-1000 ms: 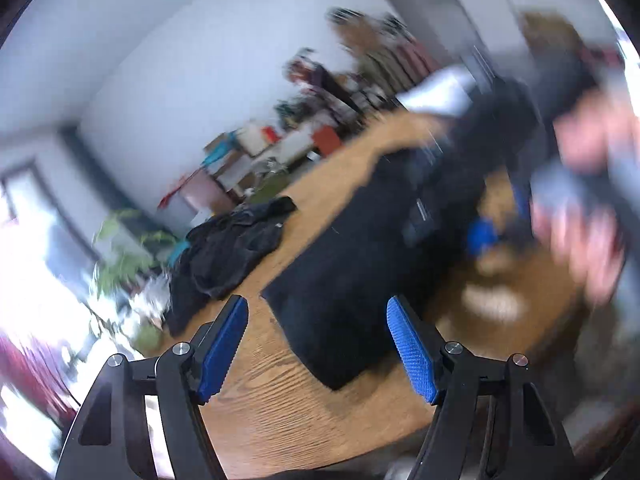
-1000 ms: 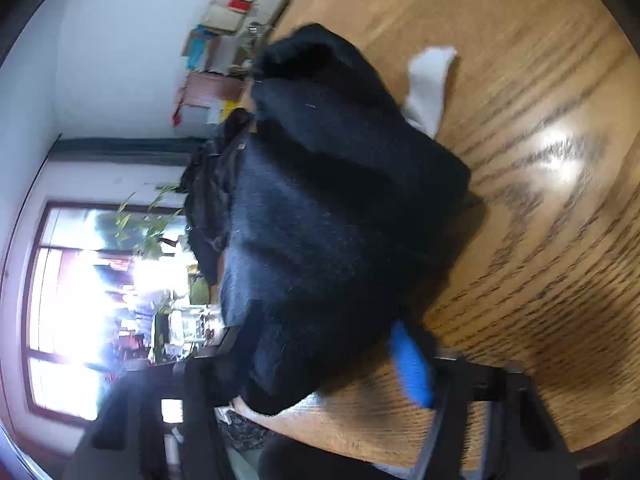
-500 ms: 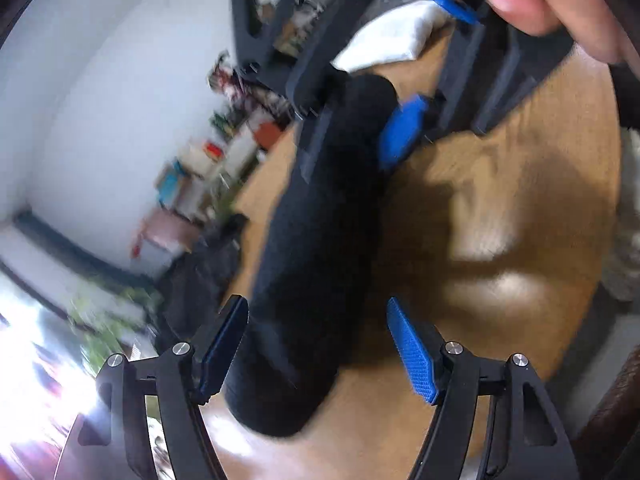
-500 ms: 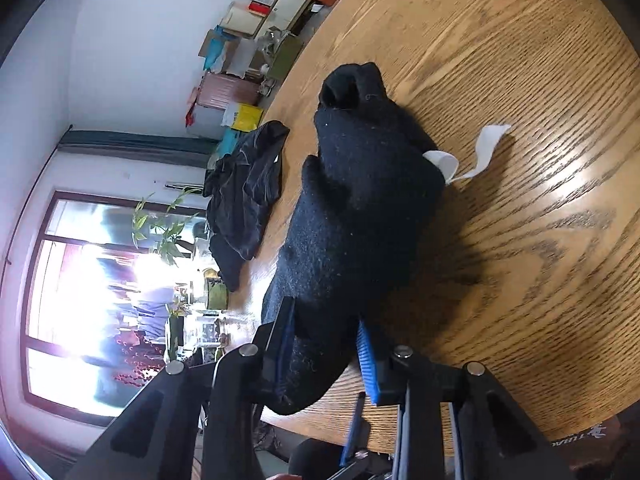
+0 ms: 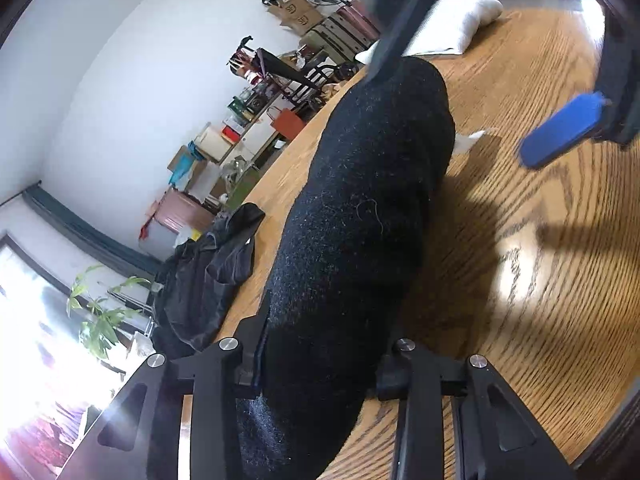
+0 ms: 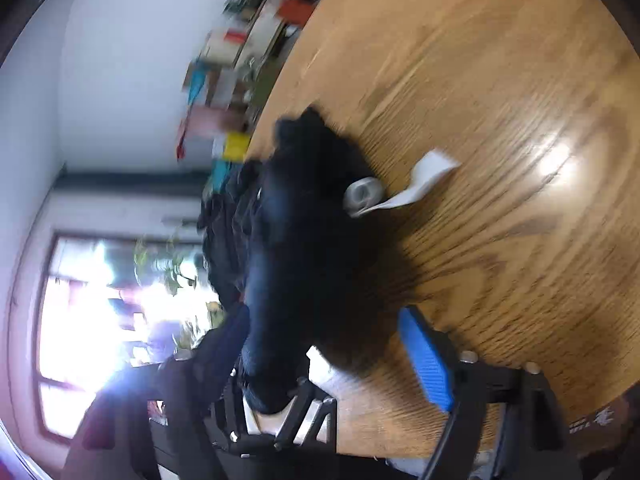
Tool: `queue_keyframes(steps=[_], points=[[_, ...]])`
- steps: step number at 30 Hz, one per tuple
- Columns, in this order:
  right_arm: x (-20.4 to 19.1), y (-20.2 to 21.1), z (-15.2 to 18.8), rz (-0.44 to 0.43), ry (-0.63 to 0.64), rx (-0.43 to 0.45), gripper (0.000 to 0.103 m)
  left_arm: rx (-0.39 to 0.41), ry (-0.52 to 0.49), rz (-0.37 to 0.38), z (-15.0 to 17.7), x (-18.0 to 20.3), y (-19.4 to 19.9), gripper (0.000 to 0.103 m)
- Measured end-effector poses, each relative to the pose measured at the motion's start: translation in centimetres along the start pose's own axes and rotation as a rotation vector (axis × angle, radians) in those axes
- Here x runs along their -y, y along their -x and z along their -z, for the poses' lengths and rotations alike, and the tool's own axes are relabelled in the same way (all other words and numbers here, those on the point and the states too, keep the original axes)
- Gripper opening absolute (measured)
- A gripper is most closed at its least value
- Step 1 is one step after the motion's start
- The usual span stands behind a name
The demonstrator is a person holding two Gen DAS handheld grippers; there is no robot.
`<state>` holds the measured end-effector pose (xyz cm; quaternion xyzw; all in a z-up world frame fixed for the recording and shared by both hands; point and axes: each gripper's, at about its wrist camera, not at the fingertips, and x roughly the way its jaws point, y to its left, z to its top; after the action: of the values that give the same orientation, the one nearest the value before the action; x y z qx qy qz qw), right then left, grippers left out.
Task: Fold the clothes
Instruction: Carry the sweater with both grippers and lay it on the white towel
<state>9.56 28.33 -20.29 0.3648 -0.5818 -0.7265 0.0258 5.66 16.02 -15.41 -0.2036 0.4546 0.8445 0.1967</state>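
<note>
Your left tongs (image 5: pixel 320 364) have just been closing, and their fingers now press both sides of the near end of the black garment (image 5: pixel 372 208), which a second ago lay flat ahead of them with the fingers spread wide. Your right tongs (image 6: pixel 324 344) have just been opening: half a second ago they pinched this same garment, and now the blue pad (image 6: pixel 428 364) stands clear of the cloth on its right side while the other finger is hidden behind the dark fabric, so they grip nothing.

From your left tongs the garment runs away as a long rolled bundle across the wooden table (image 5: pixel 540 280), reaching up to the right tongs at the far end. A white label (image 5: pixel 468 140) sticks out on the bundle's right side, lying on the wood. To the left of the left tongs, beyond the bundle, a second dark garment (image 5: pixel 208 276) lies crumpled at the table's edge. Far ahead, past the right tongs, a white folded cloth (image 5: pixel 452 24) sits on the table
</note>
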Motion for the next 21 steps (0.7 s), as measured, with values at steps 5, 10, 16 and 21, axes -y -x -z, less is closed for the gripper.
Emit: queue_keyframes(steps=[5,10,16,21], points=[[-2.9,-4.1,-1.9,-0.041,0.14,-0.116,0.086,0.001,-0.005,-0.006,0.0,0.0,-0.2,0.037],[-4.0,-9.3,-4.2,0.022,0.119,-0.226,0.049,-0.009,-0.004,-0.091,1.3,0.6,-1.2,0.035],[-6.2,-6.5,-5.4,-0.005,0.35,-0.172,0.036,0.098,-0.042,-0.177,-3.2,1.8,1.0,0.034],[-10.1,1.1,-9.6,-0.026,0.52,0.004,0.035,0.225,0.001,-0.233,-12.4,1.5,1.9,0.034]])
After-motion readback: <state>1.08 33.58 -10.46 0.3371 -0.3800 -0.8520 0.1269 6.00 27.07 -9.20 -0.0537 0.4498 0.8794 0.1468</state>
